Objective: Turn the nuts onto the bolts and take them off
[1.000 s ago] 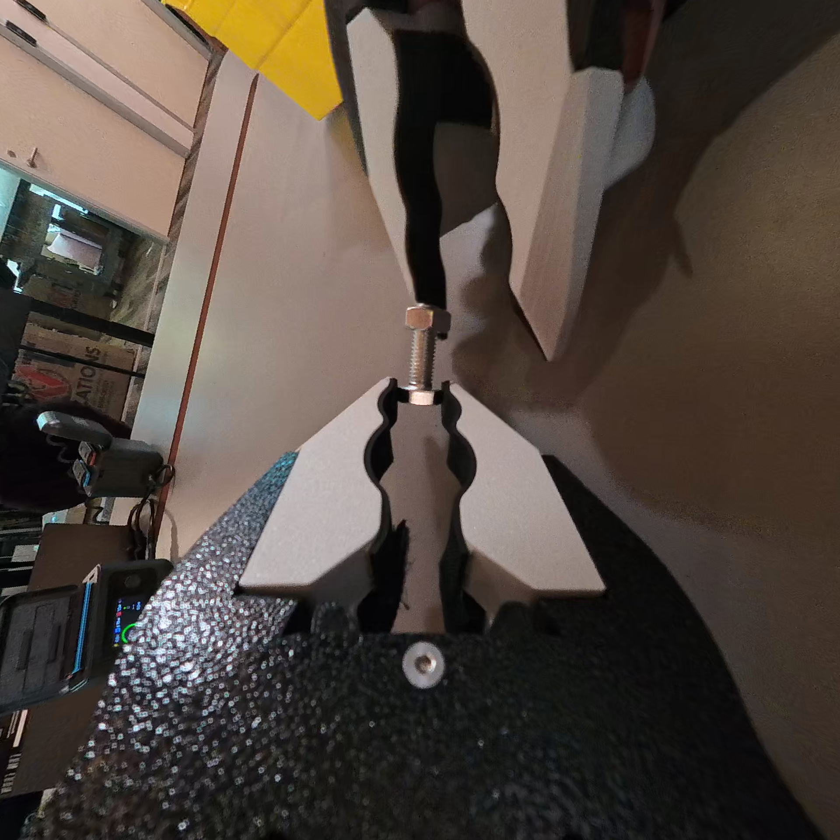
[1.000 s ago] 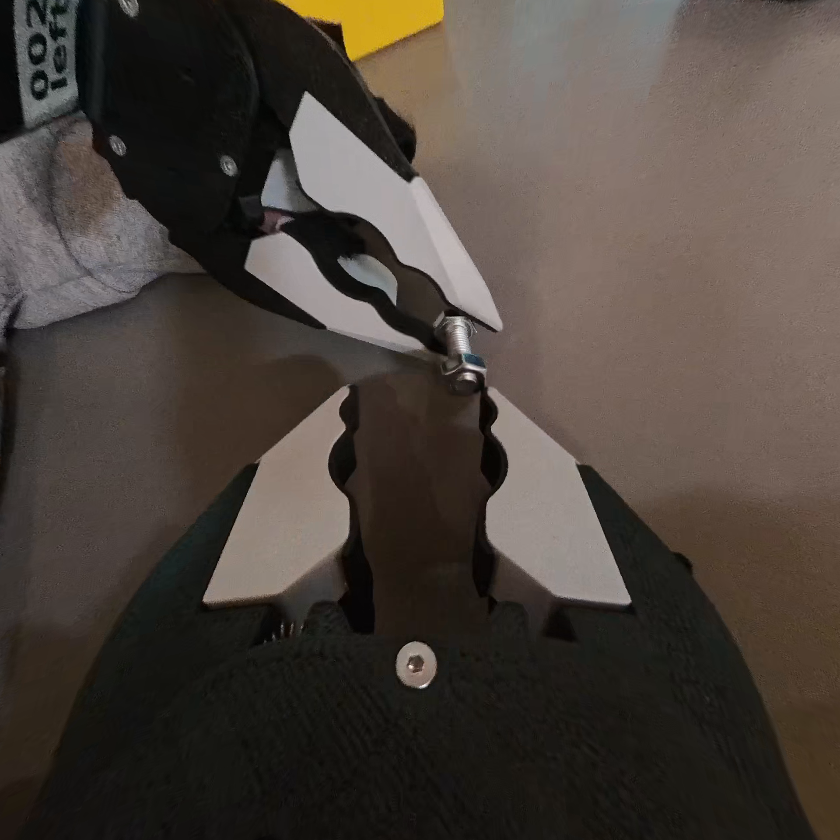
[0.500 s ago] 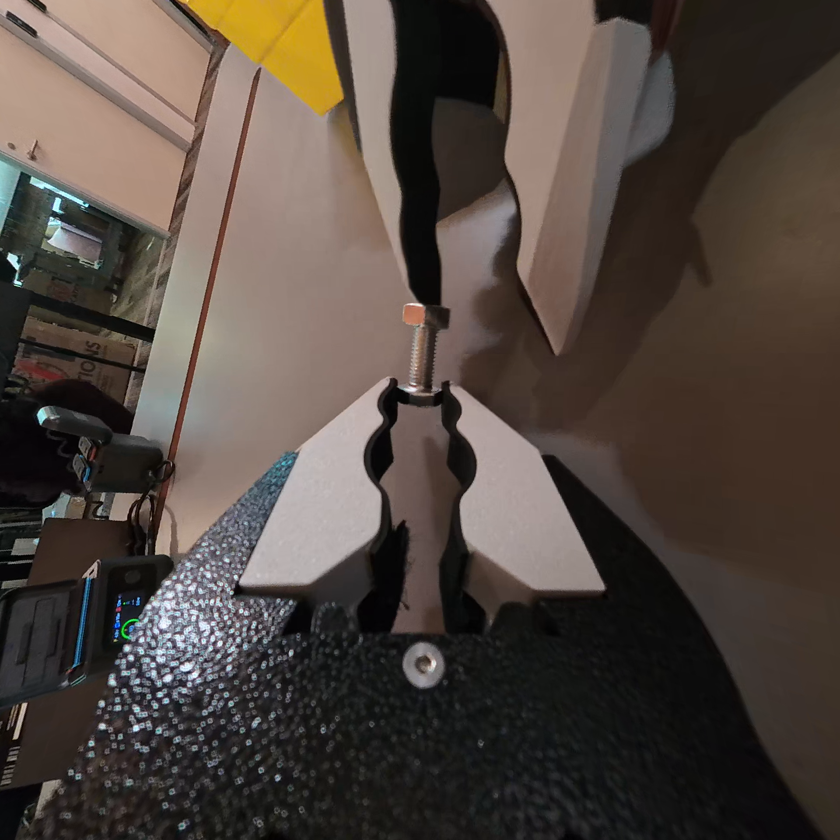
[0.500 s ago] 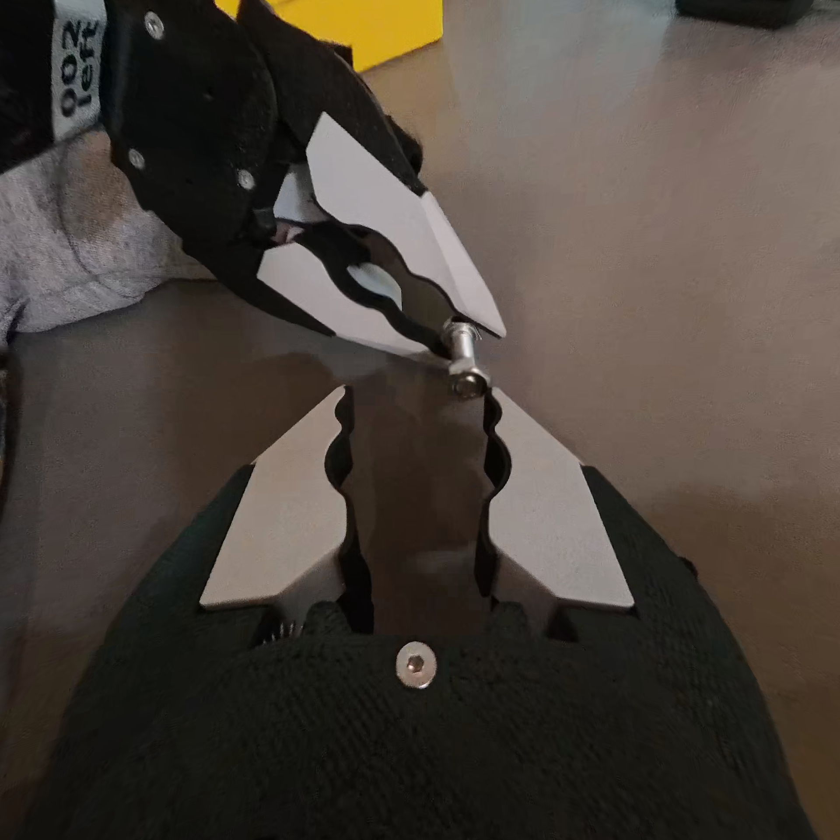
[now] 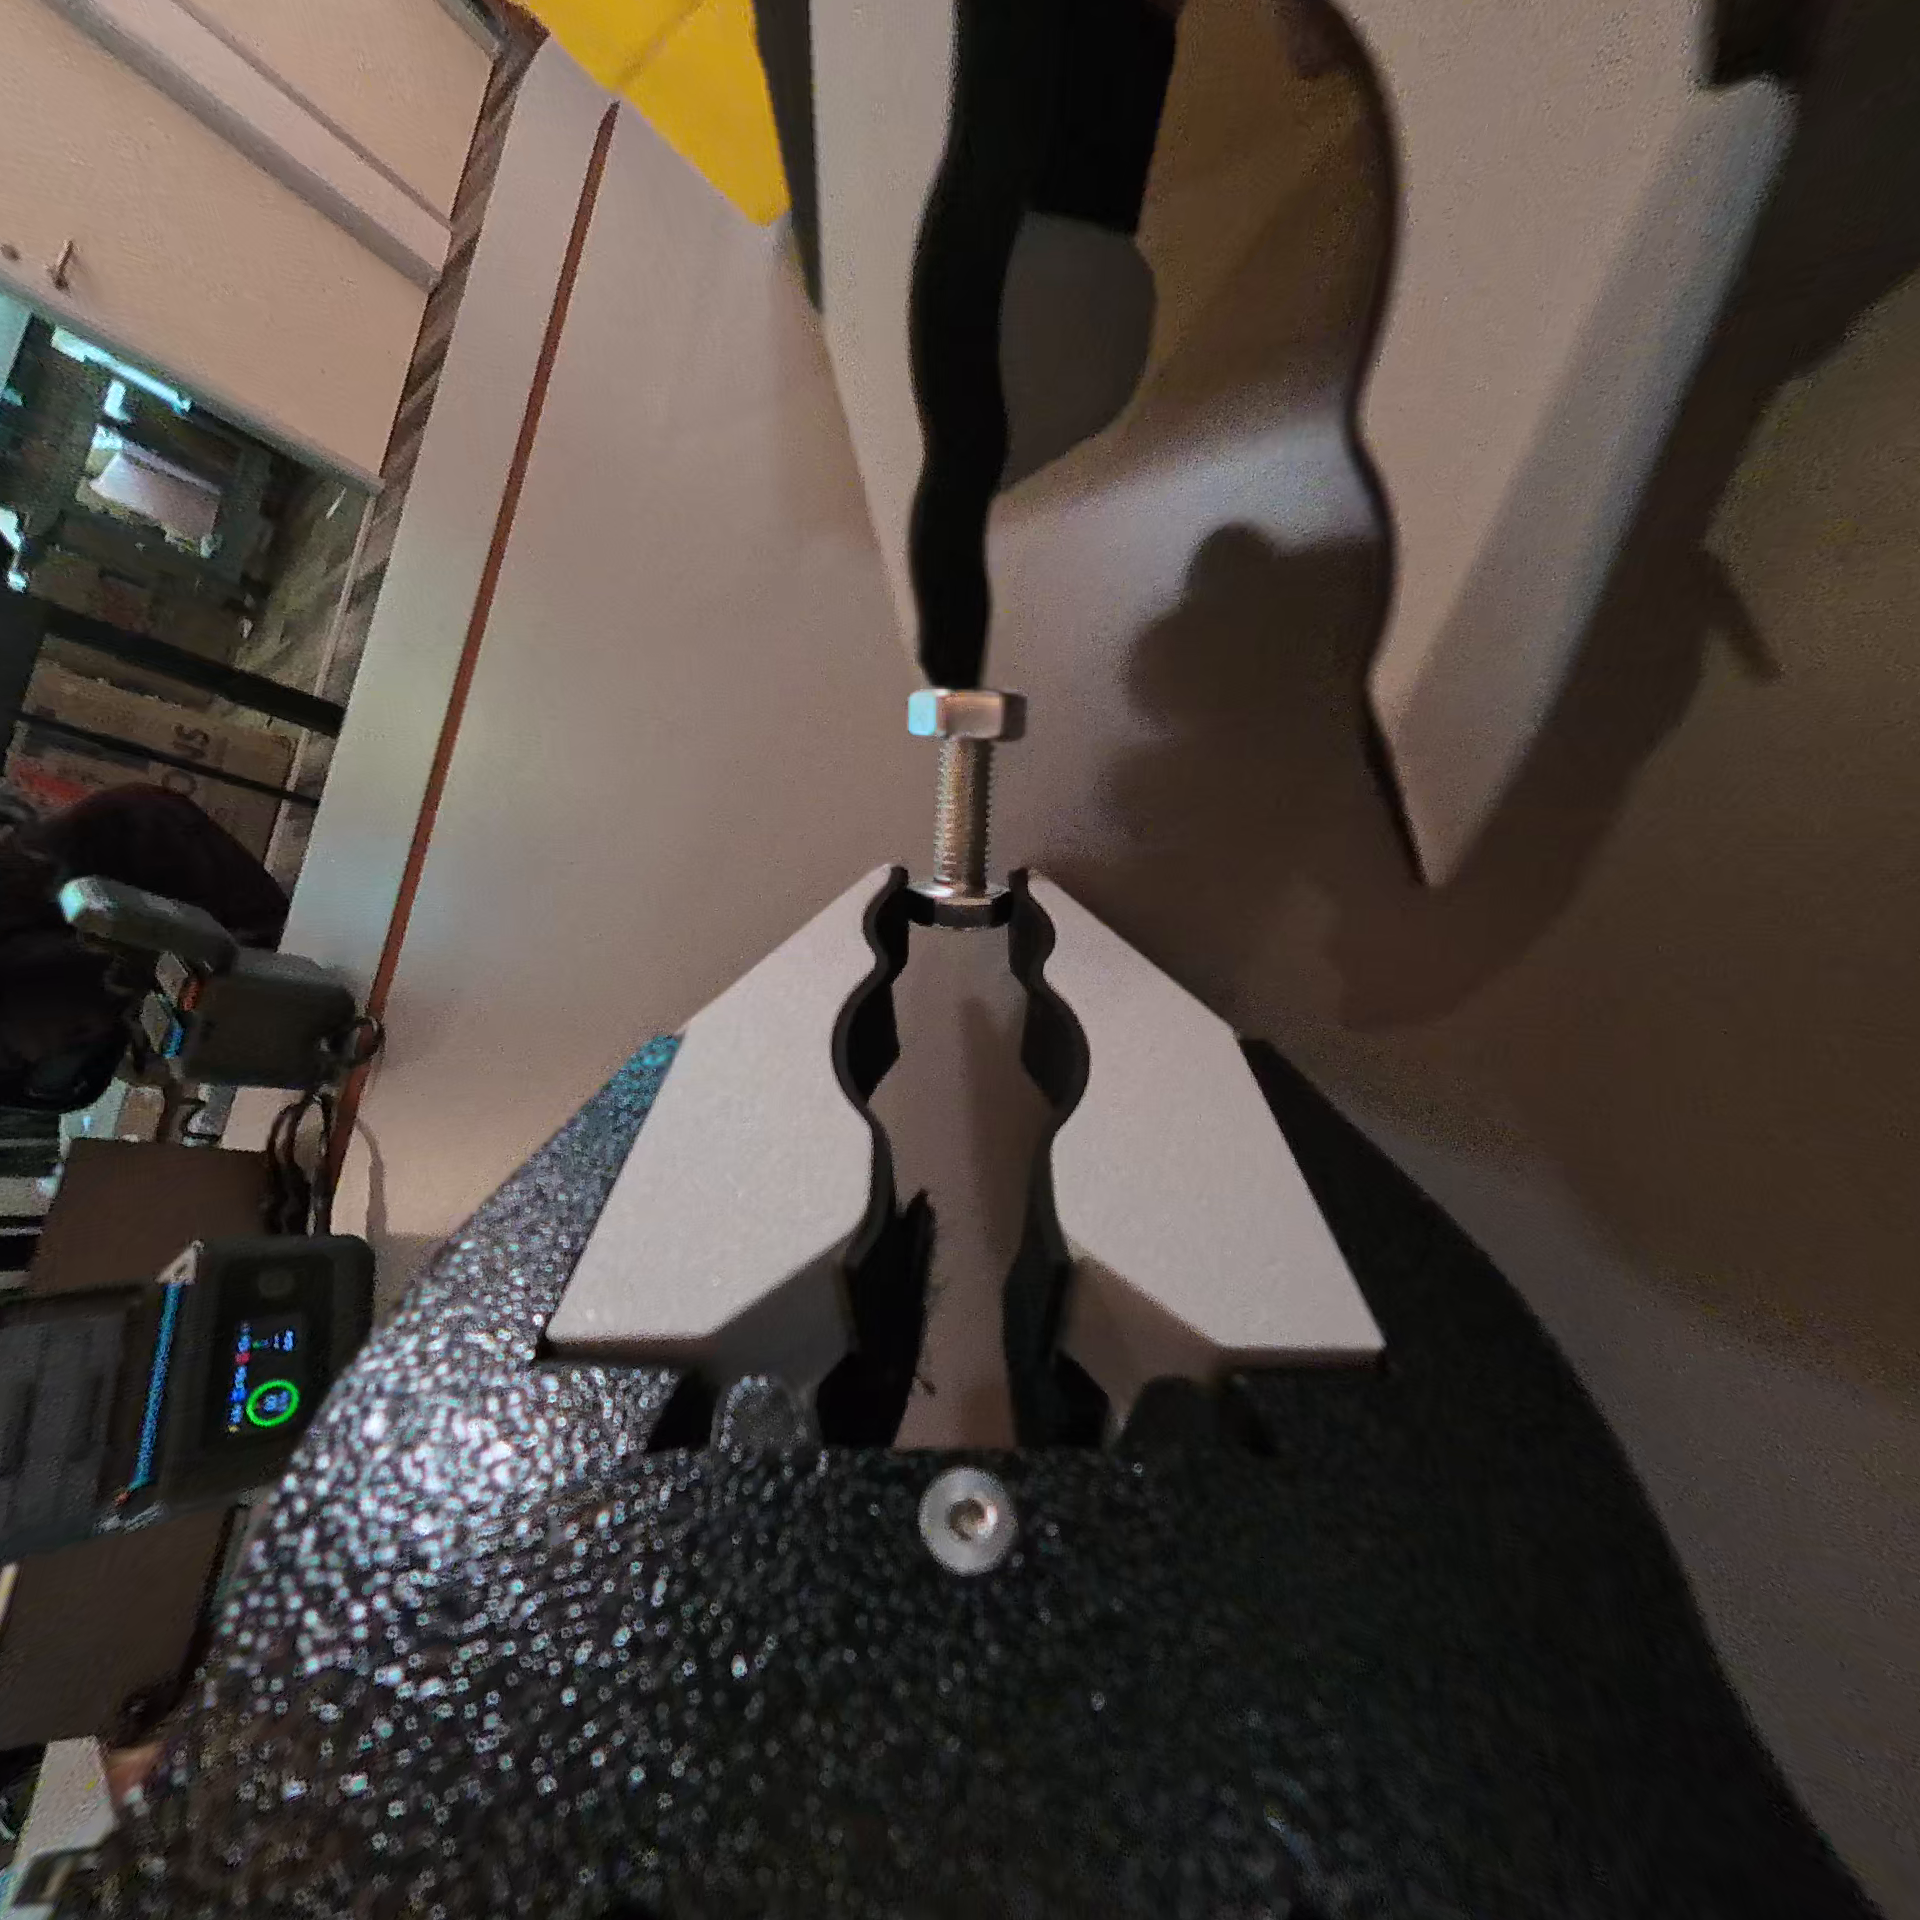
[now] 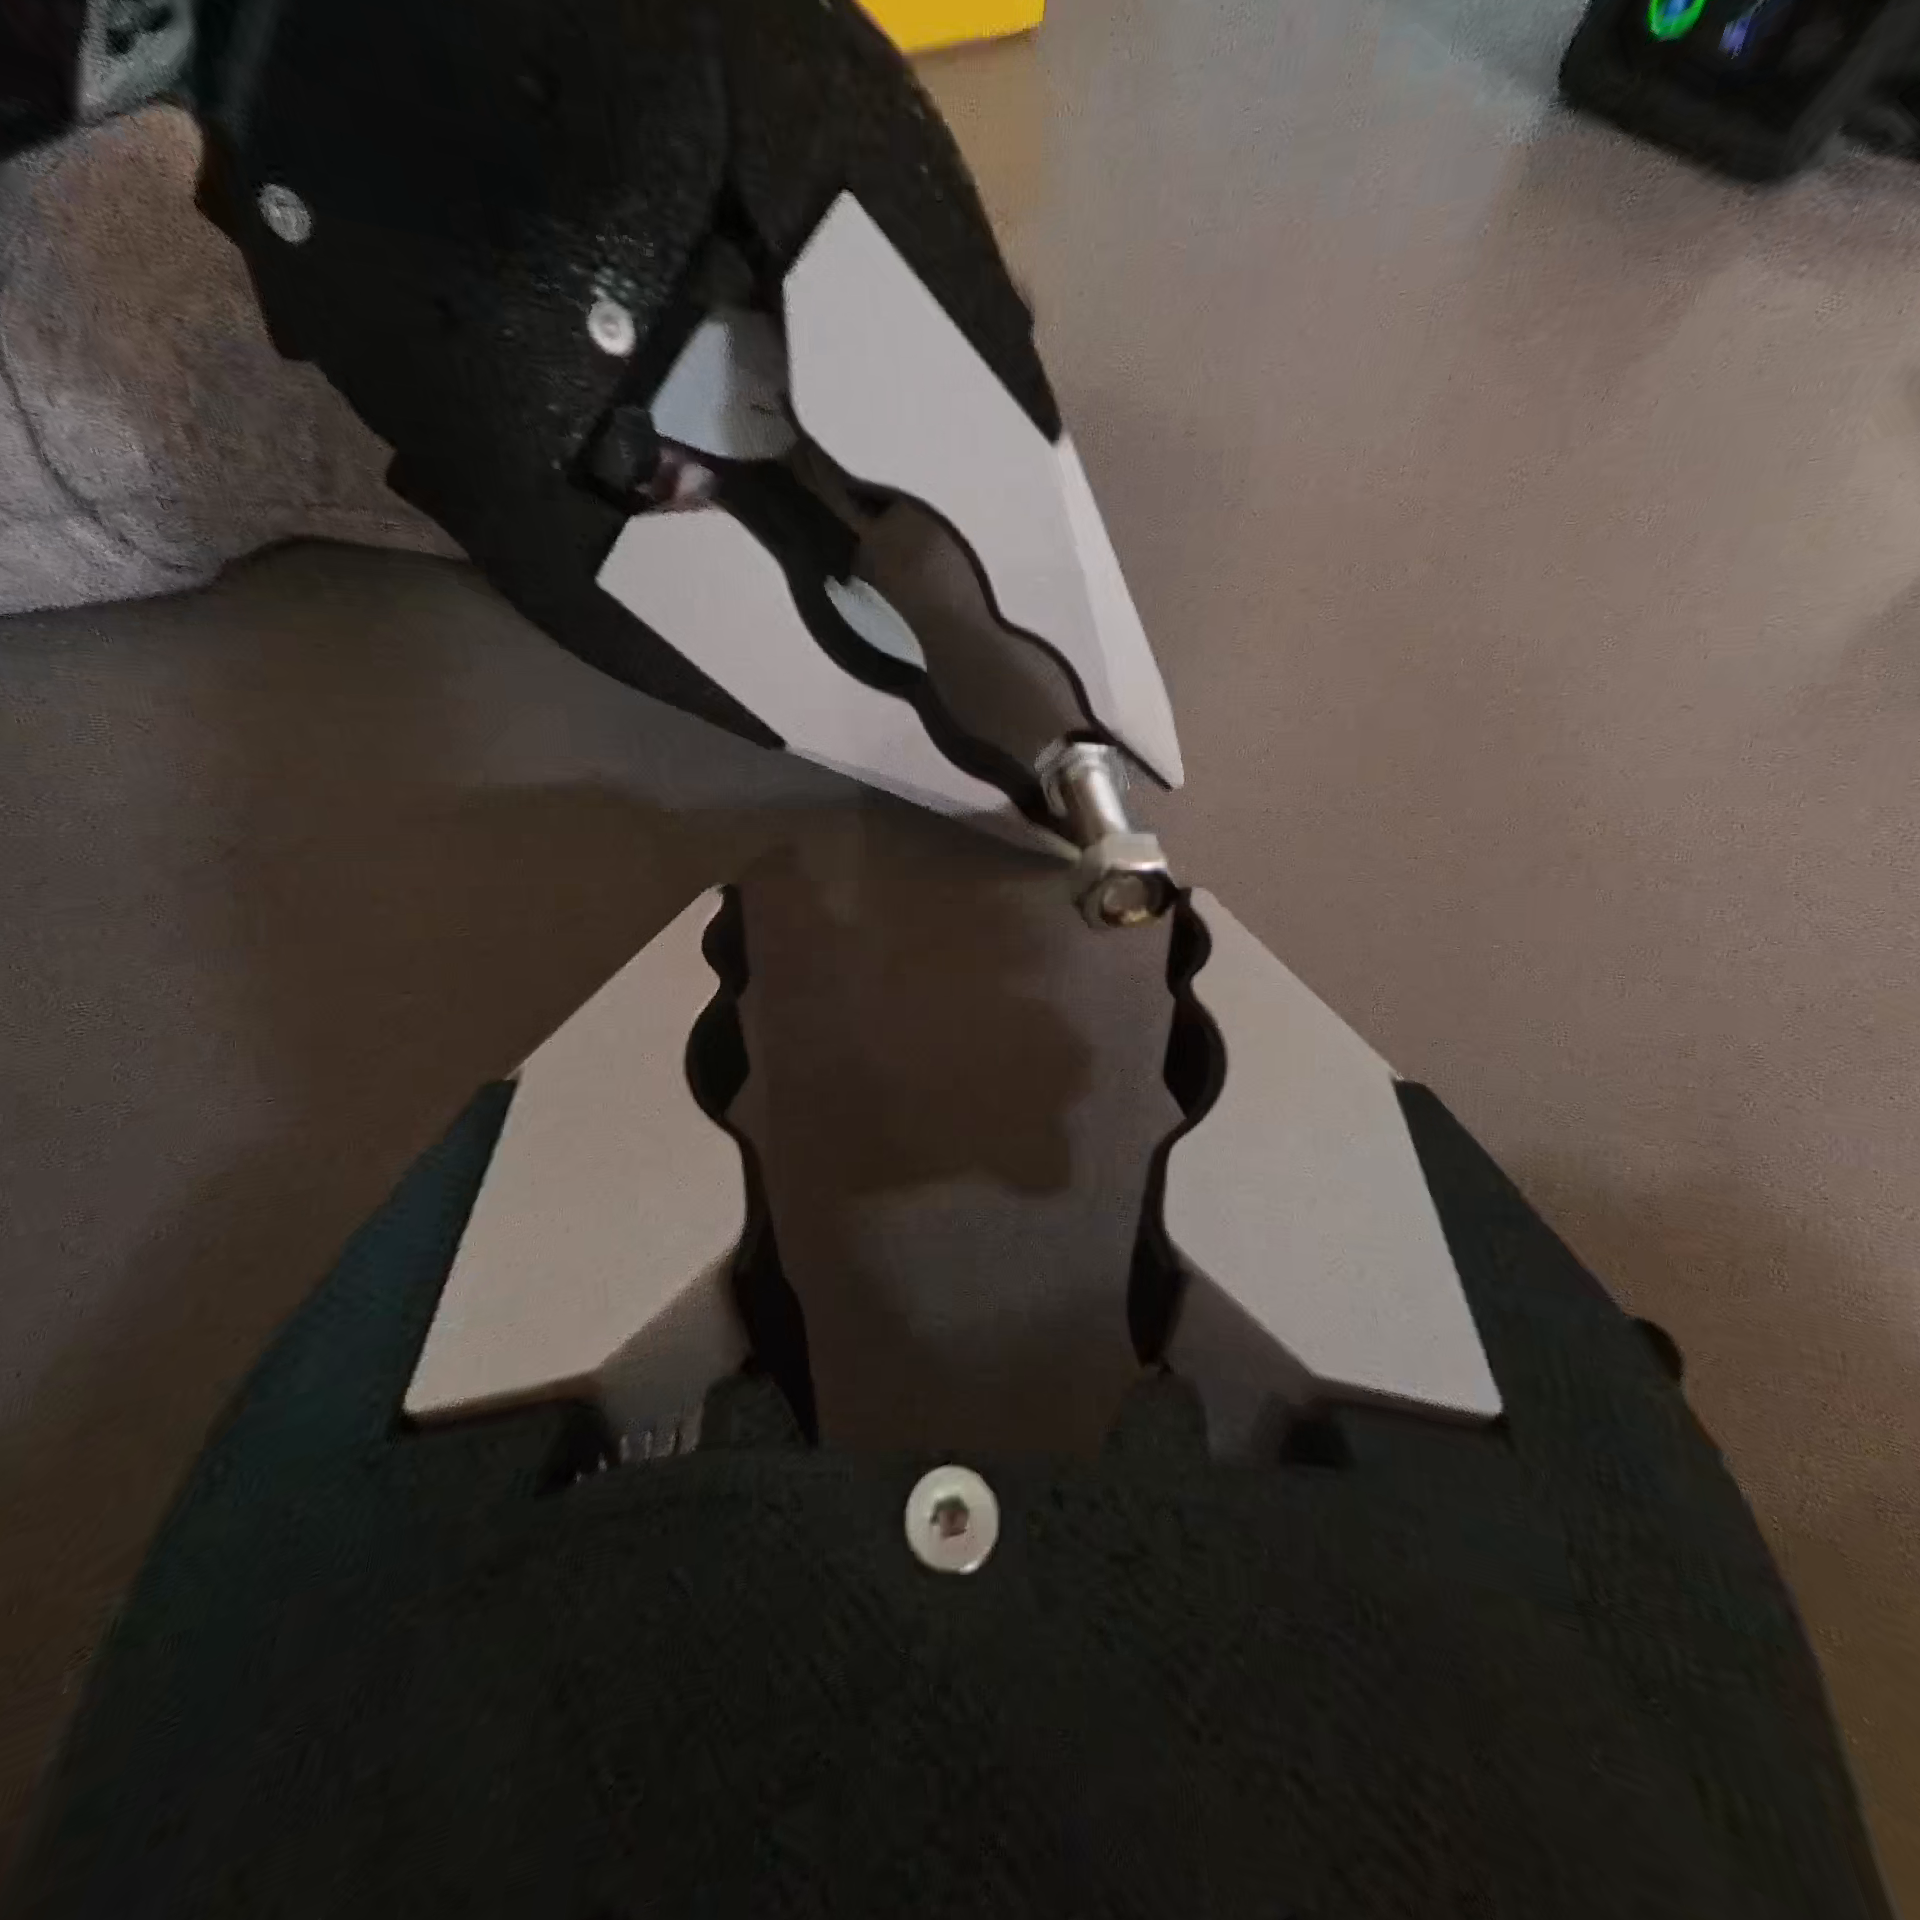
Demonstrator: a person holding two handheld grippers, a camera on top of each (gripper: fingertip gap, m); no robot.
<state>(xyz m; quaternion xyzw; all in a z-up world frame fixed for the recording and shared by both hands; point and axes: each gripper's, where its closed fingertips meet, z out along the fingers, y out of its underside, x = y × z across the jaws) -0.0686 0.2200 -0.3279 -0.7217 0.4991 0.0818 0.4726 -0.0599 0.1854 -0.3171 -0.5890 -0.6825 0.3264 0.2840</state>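
Note:
My left gripper (image 5: 960, 883) is shut on a nut (image 5: 958, 910) at its fingertips. A silver bolt (image 5: 962, 805) is threaded in the nut and sticks out forward, its hex head (image 5: 966, 715) at the far end. My right gripper (image 6: 956, 896) is open and empty. The bolt head (image 6: 1127, 894) lies just beside its right fingertip (image 6: 1195, 914). In the right wrist view the left gripper (image 6: 1101, 805) comes in from the upper left. In the left wrist view the right gripper (image 5: 1184, 774) hangs open from above, one fingertip at the bolt head.
All this is held low over a grey-brown table (image 6: 1507, 623). A yellow box (image 5: 707, 125) lies at the far side. A black device with a lit screen (image 5: 260, 1371) sits by the table edge and shows in the right wrist view (image 6: 1745, 73). A grey sleeve (image 6: 125, 364) lies at the left. Only a small space, under 4 cm, lies between the two pairs of fingers.
The two grippers have come closer together. The bolt has tilted so its head points more towards the right gripper. The right gripper's jaws stay open and the left gripper stays shut on the nut.

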